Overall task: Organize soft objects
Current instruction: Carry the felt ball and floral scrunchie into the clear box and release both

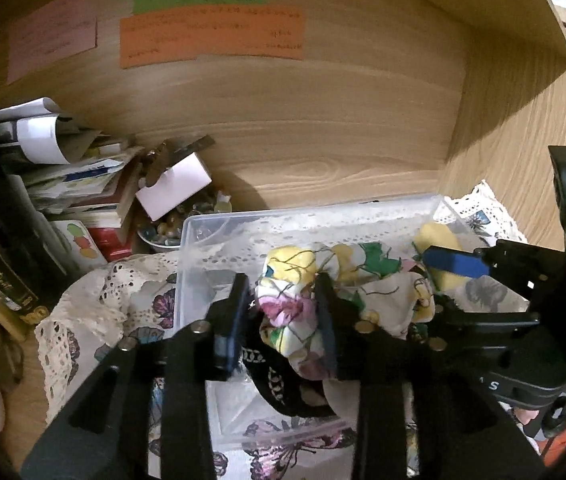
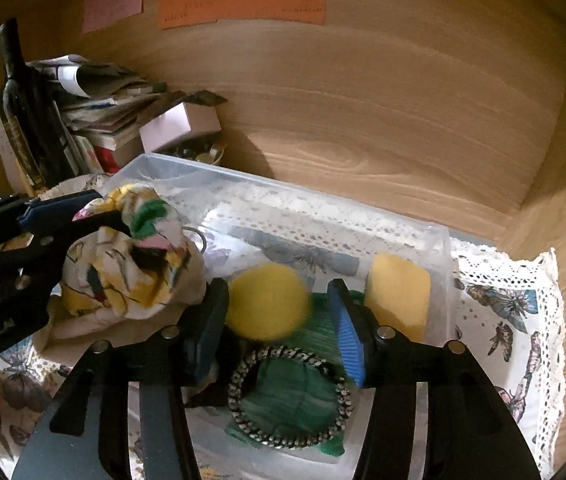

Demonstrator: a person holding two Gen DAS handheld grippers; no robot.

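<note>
A clear plastic bin (image 1: 187,264) (image 2: 439,256) sits on a butterfly-print lace cloth (image 2: 503,320). My left gripper (image 1: 283,312) is shut on a bunched floral cloth (image 1: 287,300) and holds it over the bin's left side; it also shows in the right wrist view (image 2: 131,264). My right gripper (image 2: 279,320) is open over the bin, with a blurred yellow ball (image 2: 267,300) between its fingers and apart from them. In the bin lie a green cloth (image 2: 291,396), a black-and-white braided band (image 2: 339,400) and a yellow sponge (image 2: 399,292).
The bin stands in a wooden shelf nook with a back wall (image 2: 363,120). At the left are stacked books and papers (image 1: 83,184), a dark bottle (image 2: 15,92), a pink box (image 2: 179,124) and a bowl of stones (image 1: 163,232).
</note>
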